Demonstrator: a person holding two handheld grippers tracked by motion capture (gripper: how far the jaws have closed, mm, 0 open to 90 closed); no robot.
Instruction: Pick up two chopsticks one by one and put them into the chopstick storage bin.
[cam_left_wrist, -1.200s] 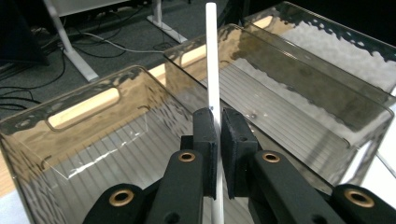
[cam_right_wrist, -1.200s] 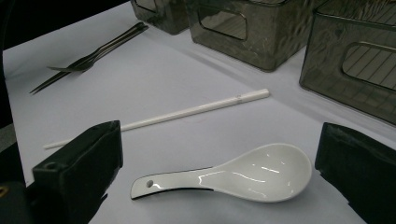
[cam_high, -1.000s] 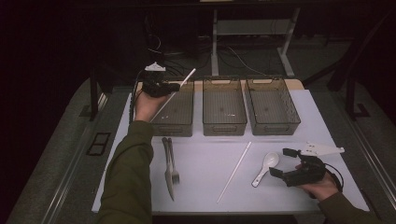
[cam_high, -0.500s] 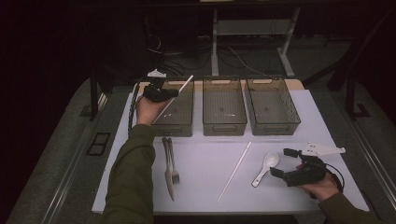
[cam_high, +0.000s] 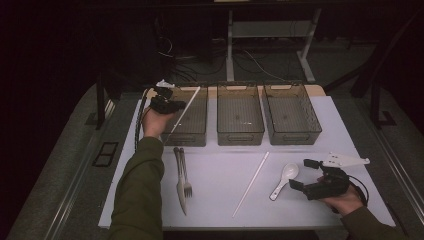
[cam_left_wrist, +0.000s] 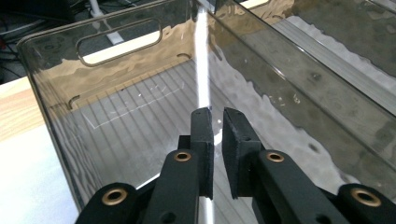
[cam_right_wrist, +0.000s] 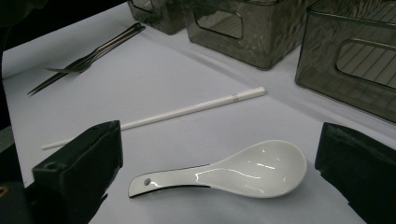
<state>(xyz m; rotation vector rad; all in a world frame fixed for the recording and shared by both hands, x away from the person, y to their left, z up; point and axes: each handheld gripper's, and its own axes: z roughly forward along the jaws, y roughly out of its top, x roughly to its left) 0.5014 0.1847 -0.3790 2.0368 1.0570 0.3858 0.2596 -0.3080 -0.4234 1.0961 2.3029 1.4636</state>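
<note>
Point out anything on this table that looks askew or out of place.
One white chopstick leans slanted across the left smoked-plastic bin, its tip over the rim, with the left hand-held gripper on it. Its twin lies on the white tabletop beside the white ceramic spoon. Nothing is spilled or damaged.

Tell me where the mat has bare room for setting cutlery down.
Bare mat lies between the fork and the loose chopstick; a strip runs below the bins. It is crowded around the spoon and right gripper.

Chopstick (cam_left_wrist: 202, 70) lower end behind jaws, far tip cut off
</note>
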